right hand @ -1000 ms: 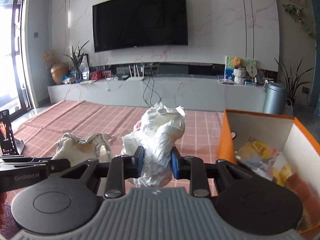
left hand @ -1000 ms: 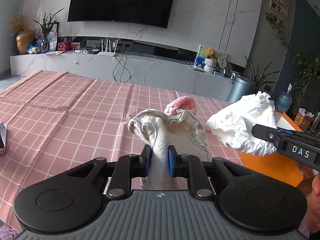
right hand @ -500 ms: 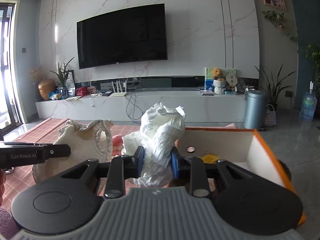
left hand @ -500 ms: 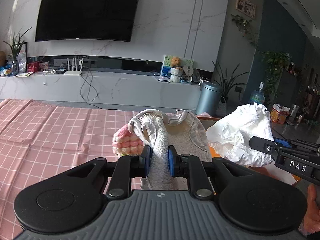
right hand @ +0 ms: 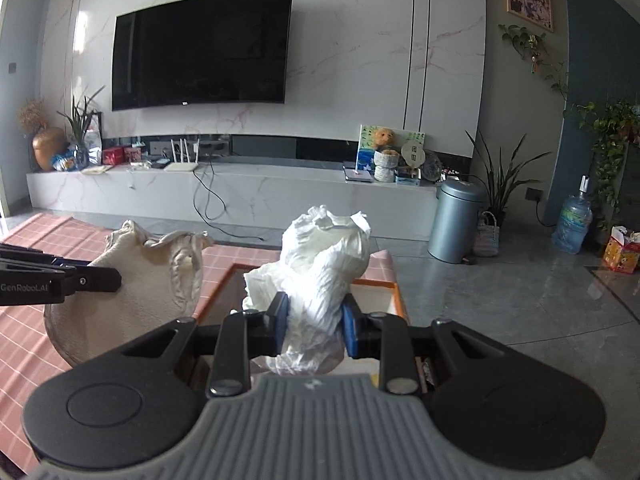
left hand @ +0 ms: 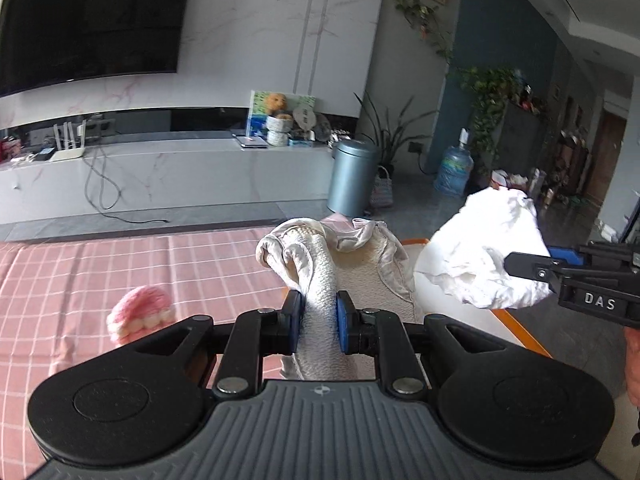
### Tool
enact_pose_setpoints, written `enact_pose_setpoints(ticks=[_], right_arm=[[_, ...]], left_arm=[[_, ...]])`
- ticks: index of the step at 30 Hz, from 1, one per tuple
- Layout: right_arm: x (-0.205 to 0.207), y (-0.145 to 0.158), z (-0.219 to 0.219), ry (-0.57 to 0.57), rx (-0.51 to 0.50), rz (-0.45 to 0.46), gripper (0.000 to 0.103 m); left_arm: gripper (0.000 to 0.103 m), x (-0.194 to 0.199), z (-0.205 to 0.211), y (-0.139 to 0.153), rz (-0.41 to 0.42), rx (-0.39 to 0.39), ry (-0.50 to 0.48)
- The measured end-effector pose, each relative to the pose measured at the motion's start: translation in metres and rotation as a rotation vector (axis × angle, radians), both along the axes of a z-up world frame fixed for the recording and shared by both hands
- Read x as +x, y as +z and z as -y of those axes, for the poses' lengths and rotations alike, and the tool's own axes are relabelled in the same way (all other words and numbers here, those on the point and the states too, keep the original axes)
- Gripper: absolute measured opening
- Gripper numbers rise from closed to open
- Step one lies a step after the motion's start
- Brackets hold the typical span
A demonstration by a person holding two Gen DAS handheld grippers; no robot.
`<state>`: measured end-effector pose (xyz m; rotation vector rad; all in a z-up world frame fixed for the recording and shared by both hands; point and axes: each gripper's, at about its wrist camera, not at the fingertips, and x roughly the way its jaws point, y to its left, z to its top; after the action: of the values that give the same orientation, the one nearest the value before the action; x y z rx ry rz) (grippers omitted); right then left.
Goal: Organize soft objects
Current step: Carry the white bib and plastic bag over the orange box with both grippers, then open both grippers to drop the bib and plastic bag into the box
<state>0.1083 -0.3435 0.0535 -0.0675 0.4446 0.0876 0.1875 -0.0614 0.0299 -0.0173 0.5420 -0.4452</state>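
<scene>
My left gripper is shut on a cream towel-like cloth and holds it up in the air; the cloth also shows in the right wrist view. My right gripper is shut on a crumpled white plastic bag, held over the orange box; the bag also shows in the left wrist view. The box's orange rim peeks out below both held items. A pink and white knitted soft toy lies on the pink checked tablecloth.
Beyond the table are a marble TV bench, a grey bin, a water bottle and potted plants. The table's right edge lies just past the box, with grey floor beyond.
Both grippers have swung right with their loads. The bag went from left of the box to above it. The cloth now hangs over the box's left edge, and the pink toy appears further left.
</scene>
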Motion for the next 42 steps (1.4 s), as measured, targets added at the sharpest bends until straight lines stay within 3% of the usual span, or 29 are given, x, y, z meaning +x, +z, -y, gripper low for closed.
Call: enact_pose_setpoints(ticks=[6, 12, 15, 25, 32, 35, 42], right_arm=[[0.037, -0.017, 0.009, 0.009, -0.056, -0.098, 0.027], [0.066, -0.049, -0.001, 0.039, -0.283, -0.169, 0.027], [0.082, -0.066, -0.001, 0.068, -0.346, -0.220, 0.027], [0.134, -0.101, -0.011, 0.141, -0.461, -0.369, 0.027], [0.141, -0.122, -0.025, 0.192, -0.483, -0.484, 0.028], [0.145, -0.124, -0.024, 0.185, -0.476, -0.517, 0.030], [0.132, -0.112, -0.023, 0.179, -0.518, -0.487, 0.054]], left_arm=[[0.020, 0.022, 0.030, -0.005, -0.012, 0.011, -0.052], [0.020, 0.039, 0.048, -0.022, -0.054, 0.050, -0.082], [0.020, 0.046, 0.052, -0.035, -0.085, 0.085, -0.093], [0.021, 0.067, 0.056, -0.053, -0.129, 0.105, -0.105], [0.022, 0.075, 0.054, -0.057, -0.147, 0.093, -0.112], [0.022, 0.076, 0.056, -0.056, -0.147, 0.092, -0.113], [0.024, 0.073, 0.057, -0.050, -0.143, 0.087, -0.110]])
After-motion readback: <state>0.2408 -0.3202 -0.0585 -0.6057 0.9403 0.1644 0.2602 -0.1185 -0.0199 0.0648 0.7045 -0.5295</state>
